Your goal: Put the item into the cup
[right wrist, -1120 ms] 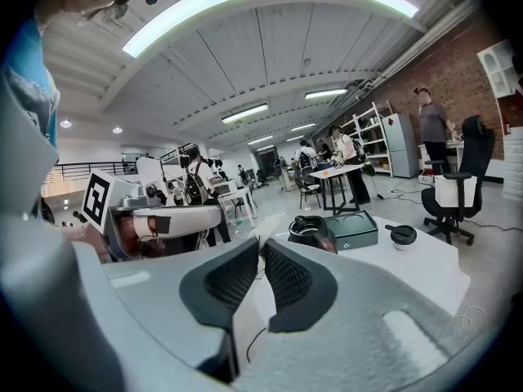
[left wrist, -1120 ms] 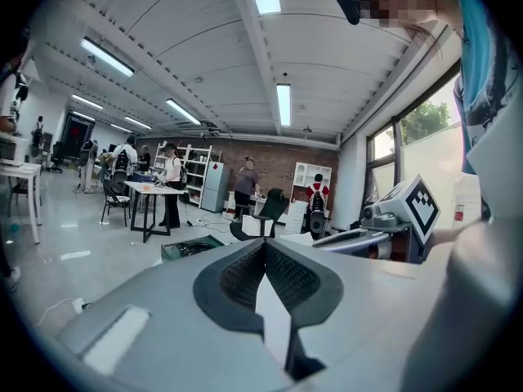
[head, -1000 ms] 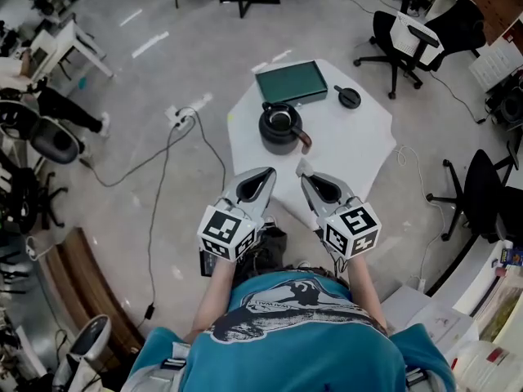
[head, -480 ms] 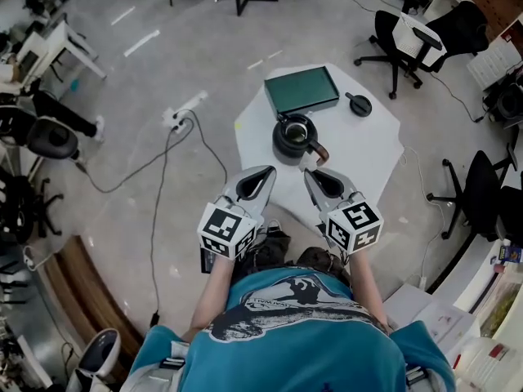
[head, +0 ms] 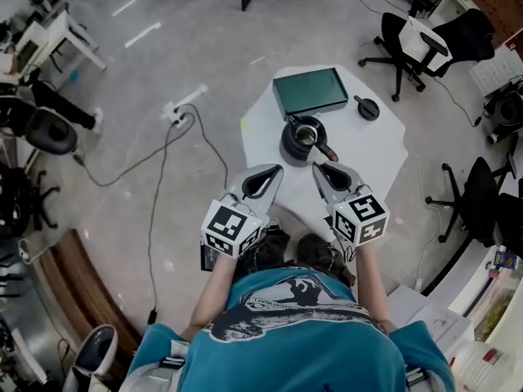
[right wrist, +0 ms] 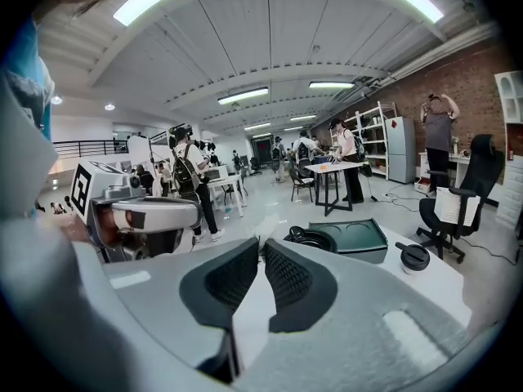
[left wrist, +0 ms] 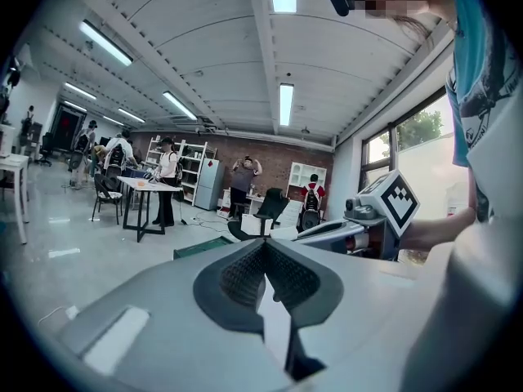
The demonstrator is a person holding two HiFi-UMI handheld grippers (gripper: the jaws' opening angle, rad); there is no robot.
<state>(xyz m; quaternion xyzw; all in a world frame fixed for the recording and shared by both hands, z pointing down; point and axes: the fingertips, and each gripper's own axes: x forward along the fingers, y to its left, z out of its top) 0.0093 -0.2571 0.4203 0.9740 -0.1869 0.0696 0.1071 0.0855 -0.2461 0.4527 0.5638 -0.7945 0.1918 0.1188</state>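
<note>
Green tray [head: 310, 91], what may be a black lid [head: 368, 109], office chair [head: 417, 37], power strip [head: 181, 118]

Contents of cup [head: 304, 137], upper centre of head view: too small to tell. Brown piece [head: 326, 151] at its lower right: not identifiable. In right gripper view, centre: lower part of cup hidden behind right gripper [right wrist: 260, 243].

An open-plan lab office: swivel chairs [head: 418, 39], shelving [right wrist: 372, 141], brick wall [right wrist: 482, 88], strip lights [left wrist: 283, 103].
</note>
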